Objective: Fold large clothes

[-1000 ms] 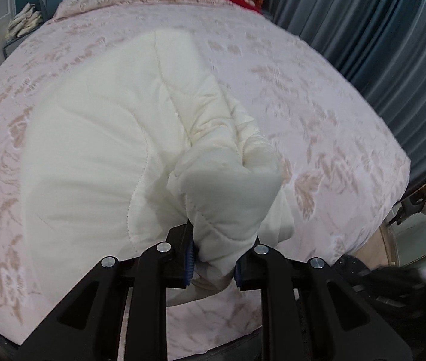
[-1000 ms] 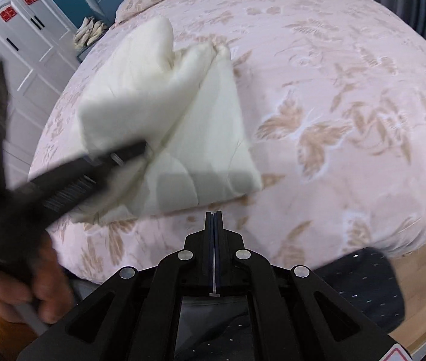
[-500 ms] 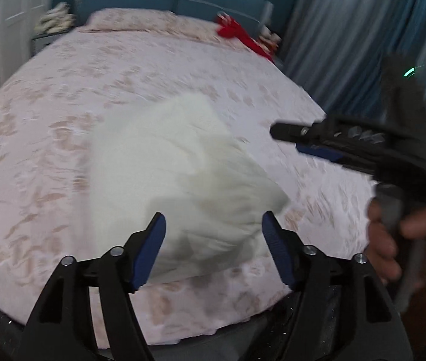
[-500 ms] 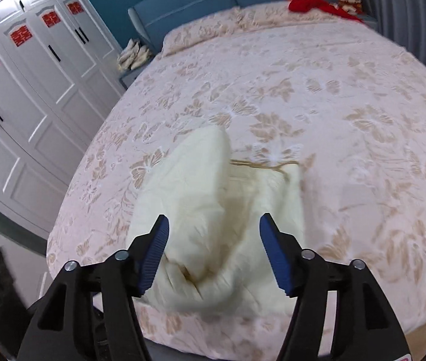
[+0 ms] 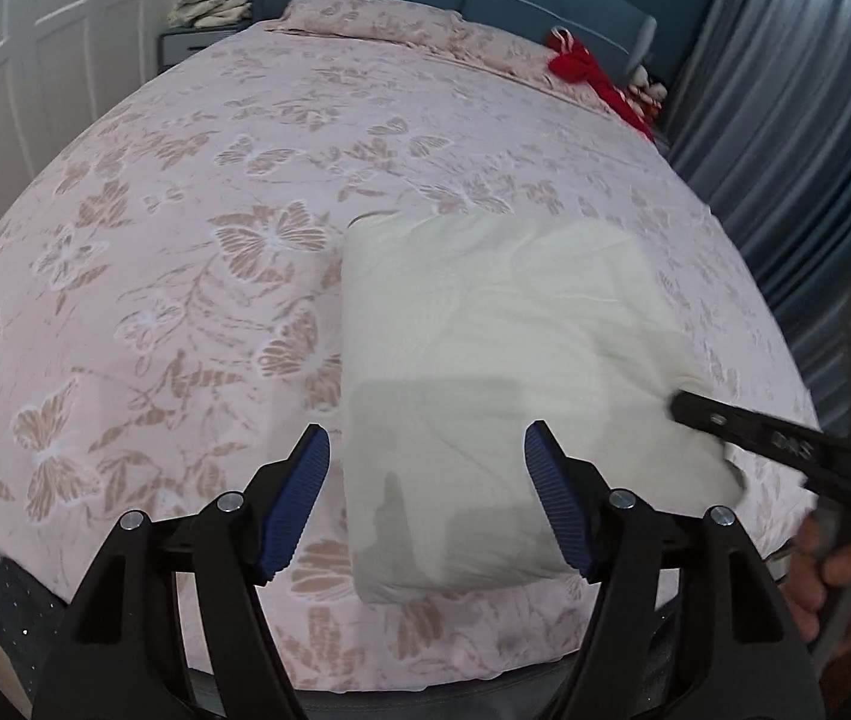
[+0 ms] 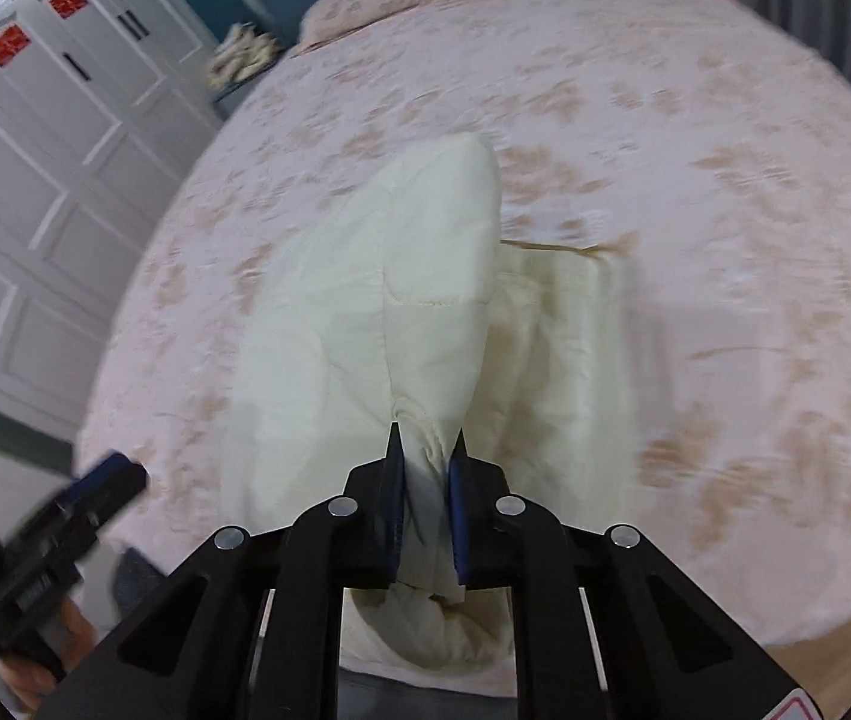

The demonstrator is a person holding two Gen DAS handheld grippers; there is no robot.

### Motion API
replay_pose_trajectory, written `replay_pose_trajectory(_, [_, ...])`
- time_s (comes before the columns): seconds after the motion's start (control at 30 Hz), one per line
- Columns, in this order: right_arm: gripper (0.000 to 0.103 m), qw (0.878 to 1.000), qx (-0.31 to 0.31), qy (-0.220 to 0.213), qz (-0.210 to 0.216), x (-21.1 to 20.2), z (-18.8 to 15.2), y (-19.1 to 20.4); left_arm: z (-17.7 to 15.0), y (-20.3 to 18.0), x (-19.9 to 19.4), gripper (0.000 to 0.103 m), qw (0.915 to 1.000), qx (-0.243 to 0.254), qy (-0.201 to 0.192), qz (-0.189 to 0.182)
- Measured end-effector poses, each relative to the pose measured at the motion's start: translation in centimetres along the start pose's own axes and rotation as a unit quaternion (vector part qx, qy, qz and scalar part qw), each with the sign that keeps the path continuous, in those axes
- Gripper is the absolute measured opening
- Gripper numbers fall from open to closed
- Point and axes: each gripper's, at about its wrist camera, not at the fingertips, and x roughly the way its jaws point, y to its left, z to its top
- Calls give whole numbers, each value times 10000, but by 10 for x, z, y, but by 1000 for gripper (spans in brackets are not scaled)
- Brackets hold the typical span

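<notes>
Released since a second ago, the folded cream quilted garment (image 5: 503, 384) lies near the bed's (image 5: 185, 192) foot edge, long axis toward the headboard; left gripper (image 5: 425, 498) gapes empty, right gripper (image 6: 425, 480) closes, pinching its near edge.

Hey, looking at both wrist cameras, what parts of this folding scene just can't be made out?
- Cream garment, right wrist view: its near end is hidden behind the right tongs, whose jaws are closing on a bunched fold.
- Bedspread, right wrist view: the pattern is smeared by motion blur.
- Left wrist view: the garment's near right corner is covered by the right tongs' arm.
- What kind of garment it is: folded up, cannot tell.
</notes>
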Motion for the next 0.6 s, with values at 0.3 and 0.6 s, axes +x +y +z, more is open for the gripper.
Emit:
replay_pose_trajectory(0.3, [10,9963,285,187,-786,26,-30,-52,0,-64,62,59,9960,545,524,485])
replay_pose_trajectory(0.6, [11,9941,436,372,-919,58,-44,-63,-15,-83,98,60,9870,804,779,1156])
